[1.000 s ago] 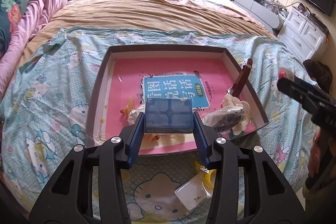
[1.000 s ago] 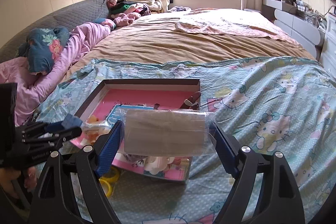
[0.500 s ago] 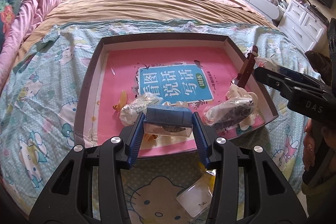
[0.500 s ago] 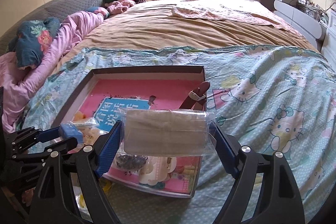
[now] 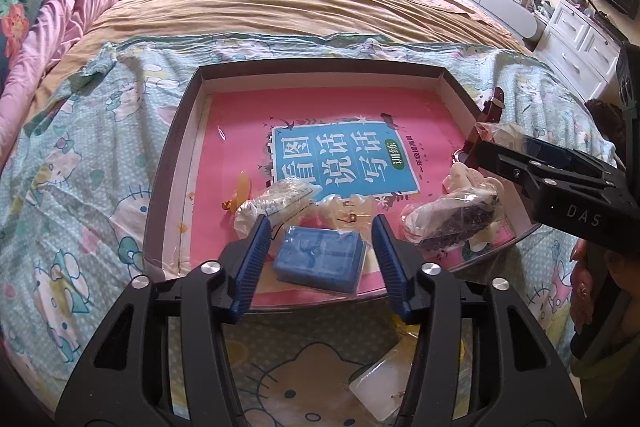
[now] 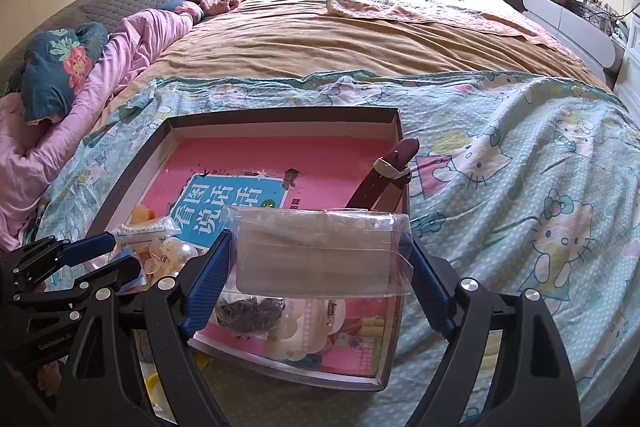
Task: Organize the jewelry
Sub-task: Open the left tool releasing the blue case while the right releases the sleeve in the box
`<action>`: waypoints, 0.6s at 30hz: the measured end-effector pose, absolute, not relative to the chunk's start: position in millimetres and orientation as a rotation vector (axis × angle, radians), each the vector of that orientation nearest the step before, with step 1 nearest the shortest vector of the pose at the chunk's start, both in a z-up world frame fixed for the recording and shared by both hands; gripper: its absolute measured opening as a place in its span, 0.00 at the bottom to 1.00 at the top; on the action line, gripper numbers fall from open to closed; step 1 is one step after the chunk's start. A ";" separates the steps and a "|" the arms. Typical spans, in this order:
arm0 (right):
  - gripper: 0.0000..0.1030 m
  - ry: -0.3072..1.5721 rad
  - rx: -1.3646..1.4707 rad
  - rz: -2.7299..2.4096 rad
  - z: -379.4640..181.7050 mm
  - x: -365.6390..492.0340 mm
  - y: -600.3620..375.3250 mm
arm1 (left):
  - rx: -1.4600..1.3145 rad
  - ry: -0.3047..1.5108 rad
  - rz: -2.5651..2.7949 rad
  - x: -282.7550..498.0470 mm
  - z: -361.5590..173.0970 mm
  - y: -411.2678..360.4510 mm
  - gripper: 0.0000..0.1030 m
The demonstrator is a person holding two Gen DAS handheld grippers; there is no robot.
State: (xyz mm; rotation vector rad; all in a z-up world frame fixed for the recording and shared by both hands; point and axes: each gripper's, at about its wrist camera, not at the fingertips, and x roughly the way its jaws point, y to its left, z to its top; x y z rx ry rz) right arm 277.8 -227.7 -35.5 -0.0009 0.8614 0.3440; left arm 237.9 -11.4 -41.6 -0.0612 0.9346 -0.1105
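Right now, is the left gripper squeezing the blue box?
No, the left gripper is open and the blue box lies in the tray, clear of both fingers.

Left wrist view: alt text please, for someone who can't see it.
The left gripper, jaws open, hovers over a blue box lying in a shallow tray lined with a pink book, on a Hello Kitty bedspread. Bagged trinkets lie around the box; the right gripper reaches in from the right.
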 end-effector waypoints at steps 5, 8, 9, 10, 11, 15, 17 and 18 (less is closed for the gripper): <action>0.83 0.863 0.005 0.340 -35.2 277.2 -228.0 | -0.065 0.928 -0.102 236.9 -38.9 -9.7 0.56; 0.84 0.864 0.009 0.340 -35.5 277.9 -227.4 | -0.069 0.923 -0.101 235.4 -35.6 -7.3 0.60; 0.84 0.863 0.009 0.339 -35.6 277.8 -227.3 | -0.068 0.920 -0.100 234.6 -34.2 -6.7 0.60; 0.84 0.864 0.009 0.337 -35.8 277.7 -227.2 | -0.068 0.918 -0.099 234.6 -32.8 -5.8 0.61; 0.84 0.866 0.011 0.337 -36.0 277.4 -227.1 | -0.068 0.917 -0.097 234.1 -31.6 -5.2 0.63; 0.85 0.866 0.012 0.334 -36.4 277.3 -226.2 | -0.067 0.909 -0.091 232.0 -27.6 -3.7 0.66; 0.85 0.866 0.013 0.330 -36.4 277.3 -226.9 | -0.072 0.908 -0.090 231.2 -26.1 -3.4 0.67; 0.85 0.866 0.016 0.328 -36.1 276.9 -227.3 | -0.073 0.907 -0.090 230.3 -25.2 -3.8 0.68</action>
